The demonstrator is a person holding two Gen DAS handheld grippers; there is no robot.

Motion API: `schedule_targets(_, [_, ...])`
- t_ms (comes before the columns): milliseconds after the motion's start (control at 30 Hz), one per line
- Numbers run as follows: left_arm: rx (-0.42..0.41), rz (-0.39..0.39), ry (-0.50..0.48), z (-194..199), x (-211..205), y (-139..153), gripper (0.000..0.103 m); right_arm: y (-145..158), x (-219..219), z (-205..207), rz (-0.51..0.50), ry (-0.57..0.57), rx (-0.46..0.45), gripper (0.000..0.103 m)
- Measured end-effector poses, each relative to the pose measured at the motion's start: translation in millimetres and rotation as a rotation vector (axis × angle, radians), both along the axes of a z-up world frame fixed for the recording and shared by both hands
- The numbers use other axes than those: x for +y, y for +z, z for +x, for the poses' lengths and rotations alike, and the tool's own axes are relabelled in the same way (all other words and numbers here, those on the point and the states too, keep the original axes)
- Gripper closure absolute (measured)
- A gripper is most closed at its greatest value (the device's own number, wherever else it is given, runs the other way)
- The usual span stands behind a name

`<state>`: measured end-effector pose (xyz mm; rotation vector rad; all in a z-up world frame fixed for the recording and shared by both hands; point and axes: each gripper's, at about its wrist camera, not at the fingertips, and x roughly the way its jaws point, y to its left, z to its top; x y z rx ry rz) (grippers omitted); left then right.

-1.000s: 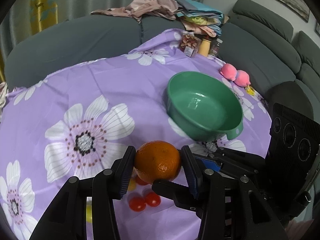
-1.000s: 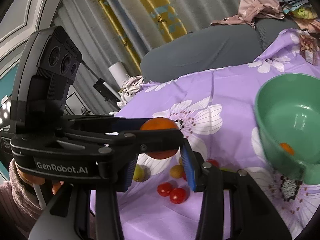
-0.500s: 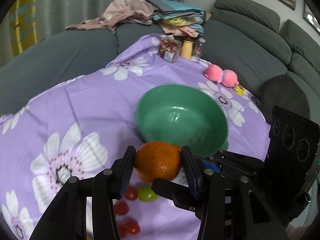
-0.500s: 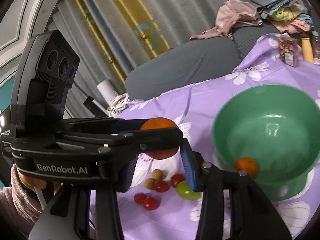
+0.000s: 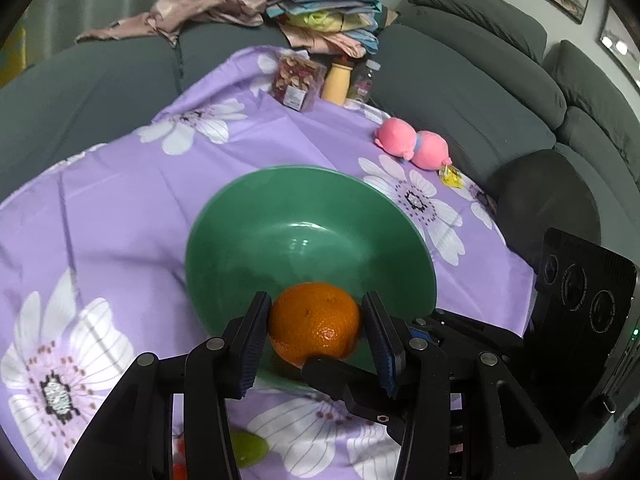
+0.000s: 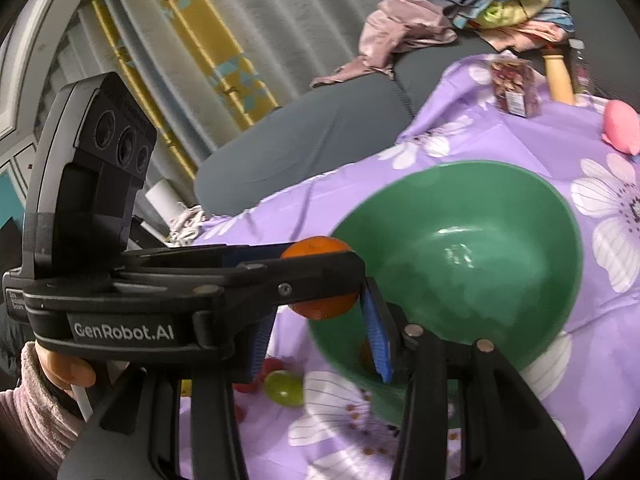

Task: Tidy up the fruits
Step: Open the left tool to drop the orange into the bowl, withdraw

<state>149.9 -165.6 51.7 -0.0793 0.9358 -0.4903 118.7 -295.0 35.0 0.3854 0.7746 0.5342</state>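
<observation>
We squeeze the orange (image 5: 314, 322) in our left jaws; the green bowl (image 5: 240, 216) sits just below, ahead.

A home living room: grey sofa (image 5: 472, 92), curtains (image 6: 248, 40), piled laundry (image 5: 320, 12).

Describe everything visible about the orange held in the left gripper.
The orange is round, deep orange, with dimpled, slightly glossy peel and no stem or leaf showing. It looks whole and undamaged. The left gripper is shut on it, a black ribbed pad pressing each side, holding it clear of the cloth. It hangs at the near rim of the green bowl. In the right wrist view the orange shows above and below the gripper's finger.
</observation>
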Motion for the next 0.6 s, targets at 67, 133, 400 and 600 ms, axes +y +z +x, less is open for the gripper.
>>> schedule_targets(67, [0.020,-0.005,-0.004,3,-1,-6,0.056,-5,-3,0,-0.007,-0.005,0.019,0.059])
schedule_targets(133, [0.037,-0.019,0.001,5,0,-11,0.056,-8,-2,1,-0.020,-0.009,0.028,0.058])
schedule_targets(400, [0.032,-0.067,0.037,7,9,-8,0.031,-7,-10,3,0.005,-0.023,0.021,0.054])
schedule_targets(600, [-0.024,-0.099,0.105,-7,35,9,0.017,-3,-26,-4,0.049,-0.073,-0.008,0.039])
